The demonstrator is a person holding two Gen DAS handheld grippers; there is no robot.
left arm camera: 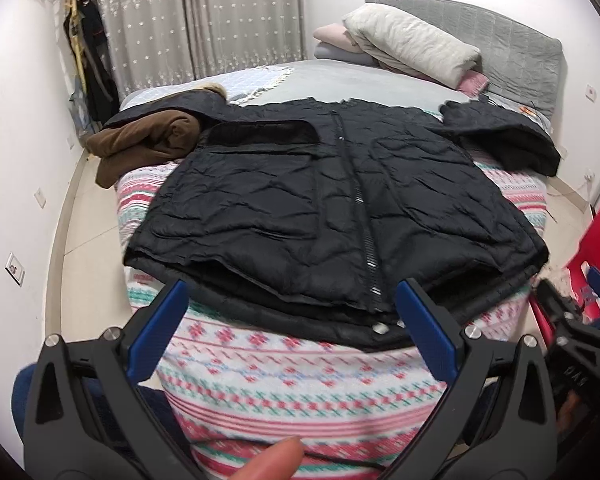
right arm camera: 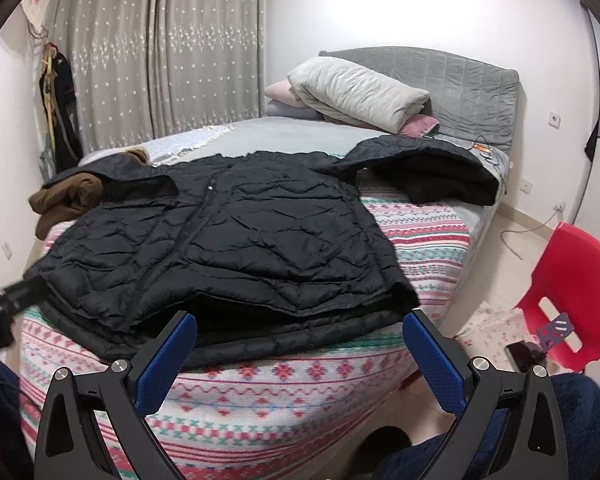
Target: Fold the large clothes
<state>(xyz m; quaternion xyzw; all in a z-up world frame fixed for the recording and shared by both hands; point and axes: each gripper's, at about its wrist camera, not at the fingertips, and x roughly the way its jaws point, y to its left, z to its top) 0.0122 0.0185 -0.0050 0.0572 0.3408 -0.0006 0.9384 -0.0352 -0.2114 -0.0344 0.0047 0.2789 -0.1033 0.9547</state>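
Observation:
A black quilted jacket (left arm camera: 320,204) (right arm camera: 236,240) lies front up on the patterned blanket (left arm camera: 292,392) (right arm camera: 268,400), zipper running away from me, its hem towards me. One sleeve is folded in on the left and the hood (left arm camera: 508,140) (right arm camera: 432,172) lies out to the right. My left gripper (left arm camera: 292,304) is open just short of the hem, holding nothing. My right gripper (right arm camera: 300,332) is also open before the hem's right part, empty. The right gripper (left arm camera: 572,320) shows at the edge of the left wrist view.
A brown garment (left arm camera: 148,140) (right arm camera: 66,200) is heaped at the bed's left edge. Folded quilts and pillows (left arm camera: 412,40) (right arm camera: 356,92) are stacked by the grey headboard. A red plastic chair (right arm camera: 572,296) stands on the floor at the right. Clothes hang on the left wall (left arm camera: 88,60).

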